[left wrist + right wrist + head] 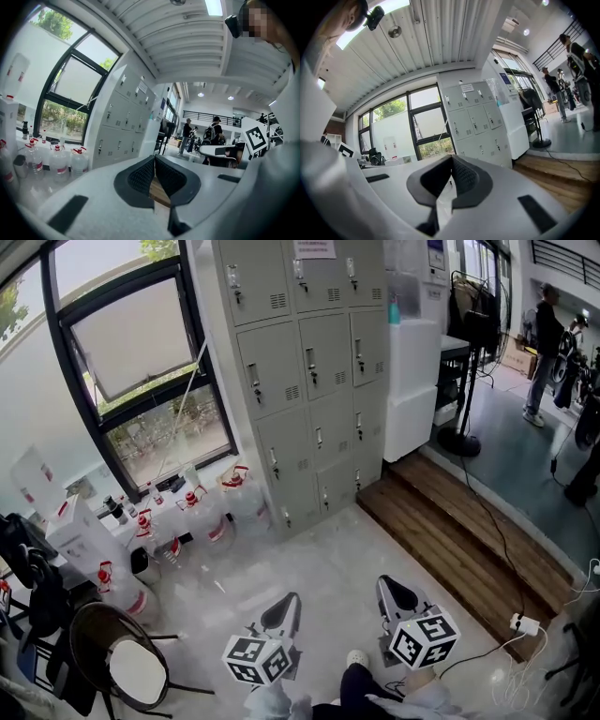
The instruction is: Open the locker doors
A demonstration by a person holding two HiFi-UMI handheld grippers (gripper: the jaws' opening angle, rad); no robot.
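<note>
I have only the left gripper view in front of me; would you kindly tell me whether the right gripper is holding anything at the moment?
Observer: No. In the right gripper view, the right gripper has its jaws together with nothing between them.
Operator: Thank you. Is there anything beside the left gripper that my view leaves out?
Observer: Yes. The head view shows a black-framed round chair with a white seat standing on the floor to the left of the left gripper, apart from it.
</note>
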